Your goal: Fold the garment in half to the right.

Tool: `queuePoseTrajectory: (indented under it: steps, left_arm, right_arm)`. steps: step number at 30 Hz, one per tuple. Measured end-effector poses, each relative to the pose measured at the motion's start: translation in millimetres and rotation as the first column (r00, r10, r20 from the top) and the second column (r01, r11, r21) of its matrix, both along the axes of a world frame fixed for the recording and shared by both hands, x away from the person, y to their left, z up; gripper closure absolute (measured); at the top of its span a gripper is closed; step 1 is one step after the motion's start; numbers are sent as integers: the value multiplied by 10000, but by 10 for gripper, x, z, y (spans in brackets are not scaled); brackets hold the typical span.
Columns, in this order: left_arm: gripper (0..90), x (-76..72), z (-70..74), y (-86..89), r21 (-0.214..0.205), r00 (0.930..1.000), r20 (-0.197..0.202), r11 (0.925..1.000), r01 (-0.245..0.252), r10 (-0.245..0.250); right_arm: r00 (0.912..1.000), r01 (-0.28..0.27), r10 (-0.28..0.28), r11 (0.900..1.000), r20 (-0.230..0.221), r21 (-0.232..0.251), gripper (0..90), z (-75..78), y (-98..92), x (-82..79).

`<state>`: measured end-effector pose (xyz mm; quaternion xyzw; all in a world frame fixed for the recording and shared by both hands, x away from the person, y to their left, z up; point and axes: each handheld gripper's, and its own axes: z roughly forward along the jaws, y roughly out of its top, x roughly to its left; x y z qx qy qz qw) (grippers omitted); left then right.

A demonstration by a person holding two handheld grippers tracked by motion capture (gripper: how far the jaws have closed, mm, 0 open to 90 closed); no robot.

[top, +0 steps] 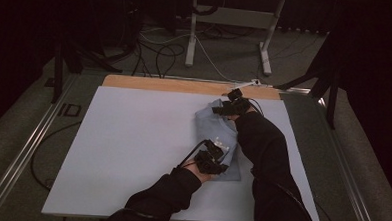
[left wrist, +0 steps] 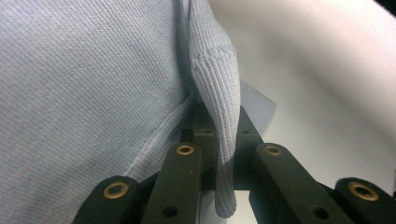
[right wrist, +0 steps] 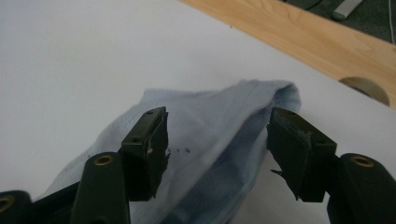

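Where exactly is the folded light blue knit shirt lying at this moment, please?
In the high view the folded light blue knit shirt lies right of centre on the white table cover, between the left gripper and the right gripper.

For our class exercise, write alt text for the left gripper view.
The left gripper has its black jaws shut on a ribbed edge of a light blue shirt. Behind it lies the white table cover.

You can read no text, label, brand, number or sign anywhere here, neither on the light blue shirt [top: 218, 136] nor on the white board [top: 132, 148].
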<state>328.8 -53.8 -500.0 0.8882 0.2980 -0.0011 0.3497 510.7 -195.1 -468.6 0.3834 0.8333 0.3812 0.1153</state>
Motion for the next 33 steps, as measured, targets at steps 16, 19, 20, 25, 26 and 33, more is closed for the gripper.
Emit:
queuePoseTrajectory:
  steps: [16,19,20,25,26,33]
  left_arm:
    - [762,17,-86,-146,-85,9998,-176,9999,117,-118]
    - [743,-4,-90,-177,-79,9996,-155,9997,228,-230]
    - [743,-6,-94,-182,-75,9997,-140,9997,221,-222]
    - [743,-19,-103,-190,-81,9997,-105,9997,234,-235]
    - [743,-22,-99,-195,-96,9997,-112,9997,225,-227]
    - [702,-46,-108,-220,-255,9994,-135,9992,316,-320]
  right_arm:
    - [9896,-875,843,9959,-1164,-225,549,-100,-168,-218]
    - [9894,-938,874,9943,-1157,-515,681,-130,-157,-253]
    - [9893,-941,862,9935,-1175,-634,724,-141,-145,-270]
    - [9917,-892,789,9909,-1013,-1012,900,-214,-122,-311]
    - [9932,-812,716,9911,-916,-1058,900,-222,-122,-314]
    - [9997,-33,-3,9878,-233,-1559,900,-221,-156,-323]
